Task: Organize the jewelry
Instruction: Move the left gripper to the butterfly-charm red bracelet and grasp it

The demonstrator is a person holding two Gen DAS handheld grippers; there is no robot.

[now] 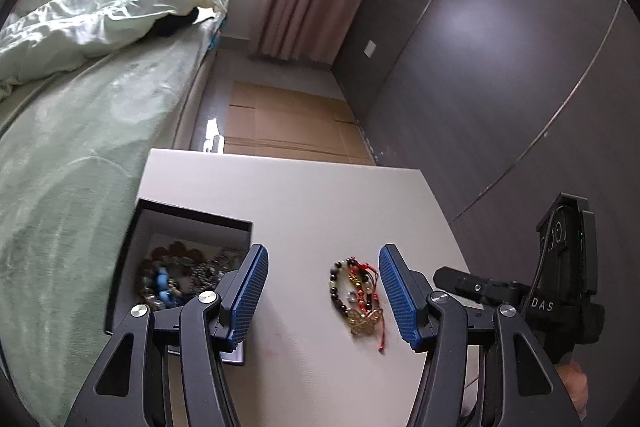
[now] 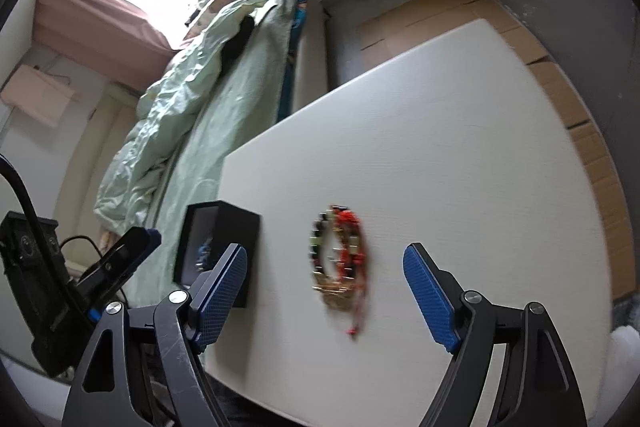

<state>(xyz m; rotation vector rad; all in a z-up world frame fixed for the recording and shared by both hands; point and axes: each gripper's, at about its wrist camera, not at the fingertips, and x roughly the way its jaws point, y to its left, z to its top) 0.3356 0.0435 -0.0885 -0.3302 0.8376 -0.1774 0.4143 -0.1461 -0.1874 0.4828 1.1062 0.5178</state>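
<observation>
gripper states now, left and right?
Left gripper: open, empty, bracelets on the table between its fingers.
Right gripper: open, empty.

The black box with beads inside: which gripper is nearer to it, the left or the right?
Left. The left gripper hangs with one finger over the black box's open edge. The right gripper is further off, above the bracelet pile beside the box.
</observation>
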